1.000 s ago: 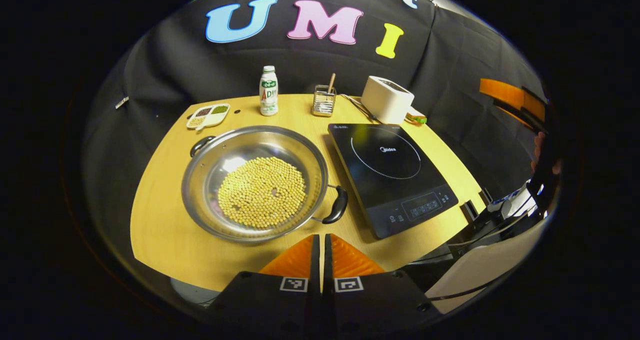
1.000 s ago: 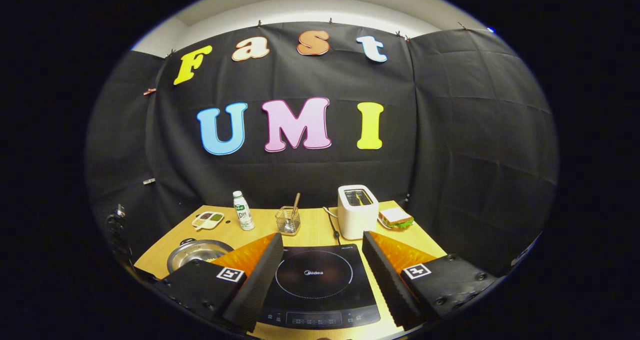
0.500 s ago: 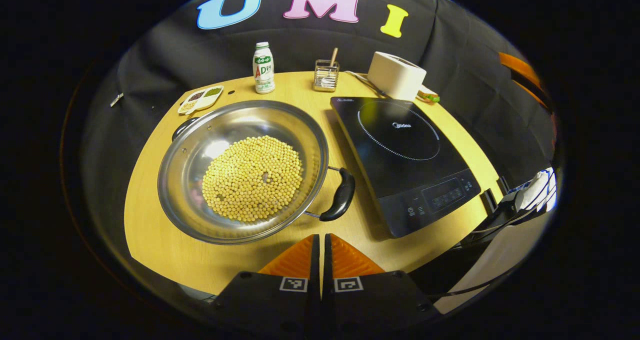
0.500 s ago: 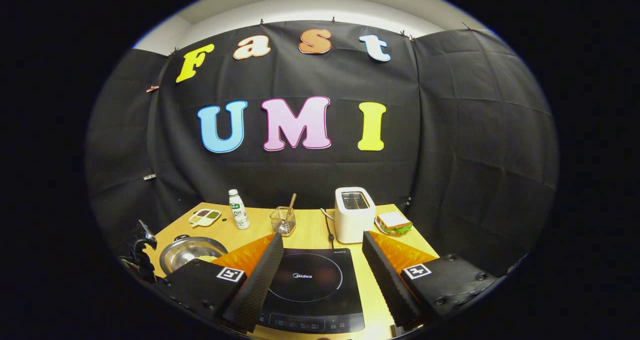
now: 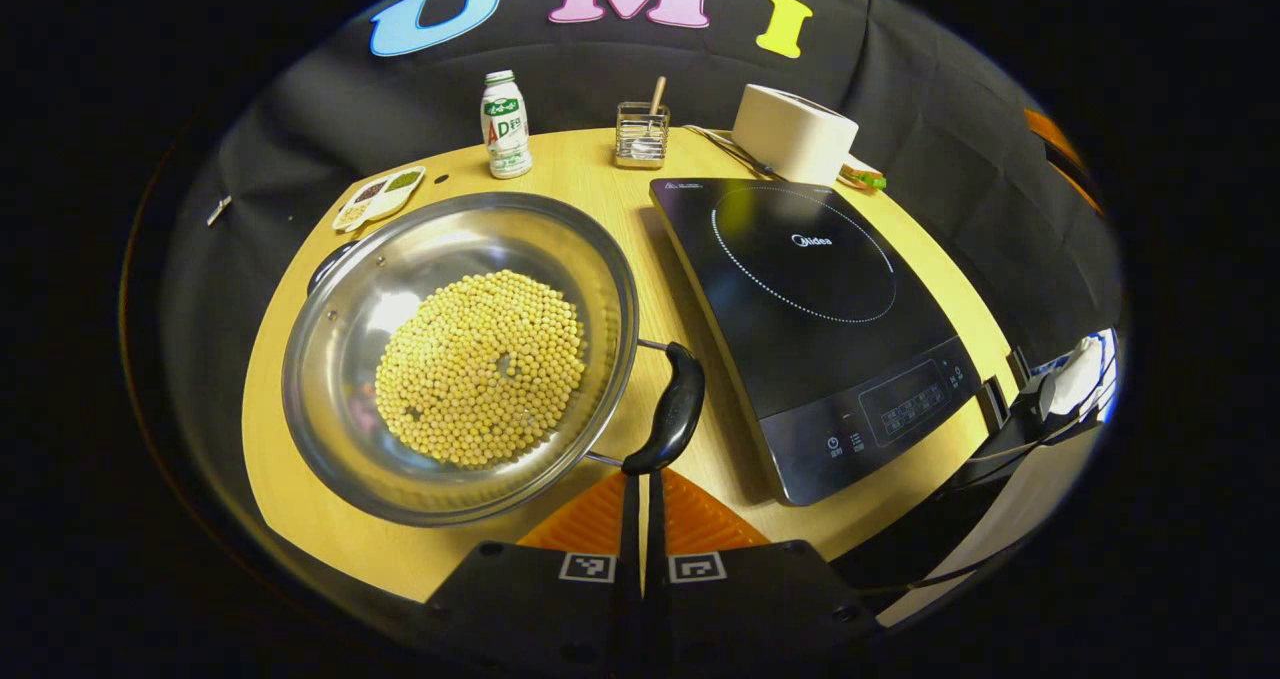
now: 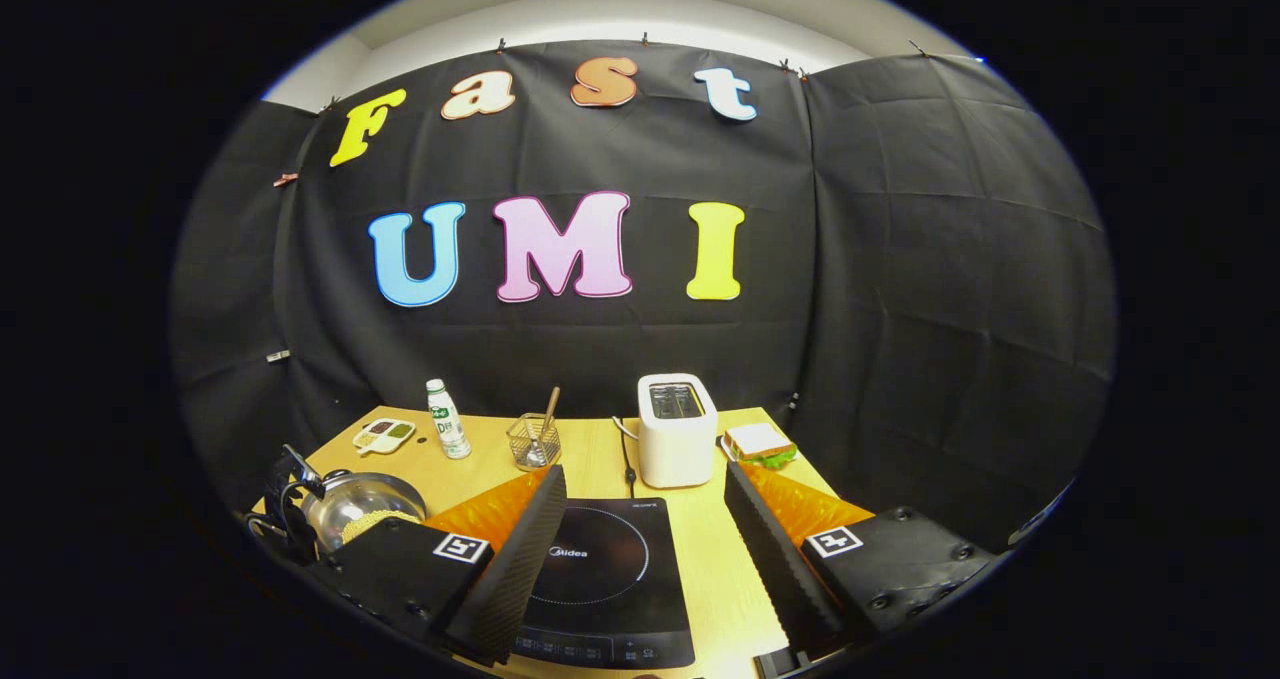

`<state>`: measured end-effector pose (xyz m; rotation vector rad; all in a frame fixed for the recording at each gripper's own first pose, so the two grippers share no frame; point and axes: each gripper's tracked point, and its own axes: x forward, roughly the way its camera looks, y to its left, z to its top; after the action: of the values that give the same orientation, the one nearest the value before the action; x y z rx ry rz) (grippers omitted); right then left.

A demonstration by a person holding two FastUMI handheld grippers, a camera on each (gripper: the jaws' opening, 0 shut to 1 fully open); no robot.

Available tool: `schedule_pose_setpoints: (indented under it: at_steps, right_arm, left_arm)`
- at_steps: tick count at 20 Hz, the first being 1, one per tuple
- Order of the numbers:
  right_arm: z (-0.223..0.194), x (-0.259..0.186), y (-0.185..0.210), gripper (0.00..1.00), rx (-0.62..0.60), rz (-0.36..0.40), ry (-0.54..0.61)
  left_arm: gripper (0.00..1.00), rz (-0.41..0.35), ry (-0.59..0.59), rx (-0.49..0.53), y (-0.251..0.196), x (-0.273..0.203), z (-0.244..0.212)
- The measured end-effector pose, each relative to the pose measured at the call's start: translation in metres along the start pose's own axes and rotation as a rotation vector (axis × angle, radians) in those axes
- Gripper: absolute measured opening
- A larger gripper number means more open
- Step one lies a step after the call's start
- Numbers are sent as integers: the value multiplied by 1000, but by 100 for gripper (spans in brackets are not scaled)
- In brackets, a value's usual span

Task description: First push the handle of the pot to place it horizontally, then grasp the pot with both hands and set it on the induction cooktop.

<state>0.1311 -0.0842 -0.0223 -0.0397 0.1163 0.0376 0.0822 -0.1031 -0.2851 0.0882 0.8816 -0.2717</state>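
A wide steel pot (image 5: 340, 309) holding yellow beans sits on the left half of the wooden table (image 5: 650, 269). Its near black handle (image 5: 668, 409) points toward the table's front right; the other handle (image 5: 328, 261) is at the far left rim. My left gripper (image 5: 640, 479) is shut and empty, its tips right at the near handle's lower end. The black induction cooktop (image 5: 810, 299) lies to the right of the pot. In the right gripper view my right gripper (image 6: 640, 524) hangs open above the cooktop (image 6: 590, 579), with the pot (image 6: 360, 514) off to its left.
Along the table's back stand a small bottle (image 5: 505, 124), a wire holder with a stick (image 5: 640, 134), a white toaster (image 5: 795, 134) and a sandwich (image 5: 862, 174). A divided dish (image 5: 378, 197) lies behind the pot. Cables (image 5: 1050, 409) hang off the right edge.
My left gripper has moved forward and down until its shut tips reach the pot's near handle. The right gripper has drifted slightly, staying open over the cooktop.
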Motion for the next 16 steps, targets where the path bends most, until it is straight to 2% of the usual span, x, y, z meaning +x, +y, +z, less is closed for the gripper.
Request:
schedule_pose_setpoints:
  at_steps: [11, 16]
  right_arm:
    - [3, 8, -26, 99, -11, -32, -4]
    - [6, 8, -39, 99, -10, -59, -11]
  left_arm:
    - [5, -28, -12, -86, -11, 25, 31]
    - [5, -31, -19, -81, -13, 35, 44]
